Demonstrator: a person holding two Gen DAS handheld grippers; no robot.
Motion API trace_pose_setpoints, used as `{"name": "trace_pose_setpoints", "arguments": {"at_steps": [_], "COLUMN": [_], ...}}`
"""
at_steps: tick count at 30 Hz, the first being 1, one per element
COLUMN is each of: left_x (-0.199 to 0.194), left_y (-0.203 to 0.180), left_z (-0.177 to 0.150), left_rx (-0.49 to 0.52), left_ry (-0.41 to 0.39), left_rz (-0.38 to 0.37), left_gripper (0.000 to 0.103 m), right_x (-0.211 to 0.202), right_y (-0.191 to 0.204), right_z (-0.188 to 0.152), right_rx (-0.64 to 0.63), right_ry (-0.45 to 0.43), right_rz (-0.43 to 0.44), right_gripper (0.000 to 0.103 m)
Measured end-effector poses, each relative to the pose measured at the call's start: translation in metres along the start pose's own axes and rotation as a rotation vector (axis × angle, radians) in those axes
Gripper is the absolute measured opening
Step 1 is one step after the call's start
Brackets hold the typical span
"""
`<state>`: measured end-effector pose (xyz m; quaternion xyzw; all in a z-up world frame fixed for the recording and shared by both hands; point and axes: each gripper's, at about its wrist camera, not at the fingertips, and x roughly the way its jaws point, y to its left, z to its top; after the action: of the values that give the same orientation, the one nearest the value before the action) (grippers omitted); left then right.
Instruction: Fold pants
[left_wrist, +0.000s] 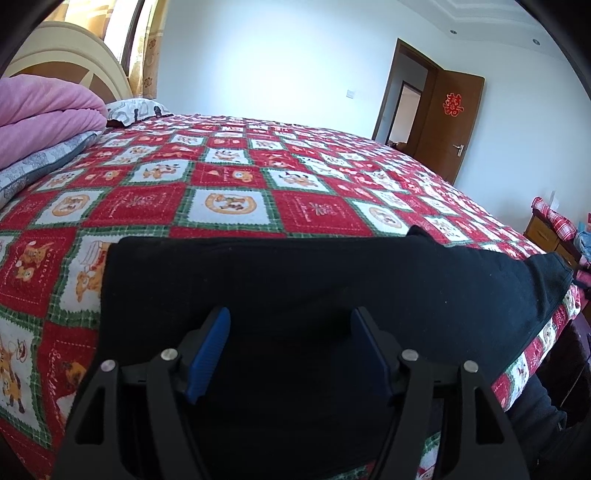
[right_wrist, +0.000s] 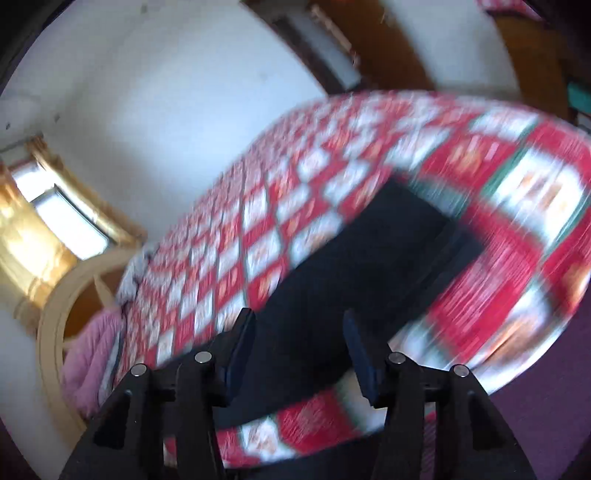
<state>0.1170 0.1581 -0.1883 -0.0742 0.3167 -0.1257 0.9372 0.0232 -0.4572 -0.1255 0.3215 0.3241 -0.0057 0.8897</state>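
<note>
Both grippers stand with their jaws apart over the black pants, and neither one grips the cloth. Nearest in the left wrist view, the left gripper (left_wrist: 290, 317) hangs above the garment with its 2 blue pads (left_wrist: 208, 354) spread wide; only flat black fabric shows in the gap between them, and no fold is pinched. The right gripper (right_wrist: 299, 321) is likewise released, its 2 dark pads (right_wrist: 242, 350) parted with nothing caught between them, though that whole view is smeared by motion blur, so fine detail is lost.

Just beyond the left fingers, the pants (left_wrist: 314, 280) lie folded into a broad dark slab along the near edge of the bed (left_wrist: 229, 177). Their left end is squared off and flat, while the right end bunches slightly and reaches the bed's near right corner, where it droops a little over the side. In the right wrist view the same pants (right_wrist: 362, 258) run away from the gripper as a long dark band across the patchwork.

Past the pants, the red, white and green checked bedspread stretches clear to the far side. At the far left, a folded pink blanket (left_wrist: 44, 110) sits on a grey patterned quilt (left_wrist: 40, 166), with a pillow (left_wrist: 136, 110) just beside them near the rounded headboard (left_wrist: 70, 62). Farther still, curtains (left_wrist: 144, 44) hang at the left, and an open brown door (left_wrist: 450, 122) with a red paper decoration stands at the far right.
</note>
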Motion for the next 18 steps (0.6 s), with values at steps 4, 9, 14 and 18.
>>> {"name": "trace_pose_setpoints", "arguments": {"at_steps": [4, 9, 14, 18], "left_x": [0.0, 0.001, 0.001, 0.001], "left_y": [0.0, -0.003, -0.003, -0.003], "left_z": [0.0, -0.001, -0.001, -0.002], "left_rx": [-0.001, 0.009, 0.011, 0.012], "left_ry": [-0.002, -0.007, -0.006, -0.006], "left_rz": [0.0, 0.007, 0.004, -0.004], "left_gripper": [0.071, 0.073, 0.074, 0.074], "right_x": [0.031, 0.038, 0.056, 0.034], "right_y": [-0.003, -0.017, -0.025, -0.014], "right_z": [-0.022, -0.02, -0.014, -0.014], "right_rx": [0.01, 0.036, 0.044, 0.008], "right_ry": [0.084, 0.052, 0.036, -0.012], "right_rz": [-0.043, -0.052, -0.067, -0.057], "right_gripper": [0.051, 0.041, 0.003, 0.003]}}
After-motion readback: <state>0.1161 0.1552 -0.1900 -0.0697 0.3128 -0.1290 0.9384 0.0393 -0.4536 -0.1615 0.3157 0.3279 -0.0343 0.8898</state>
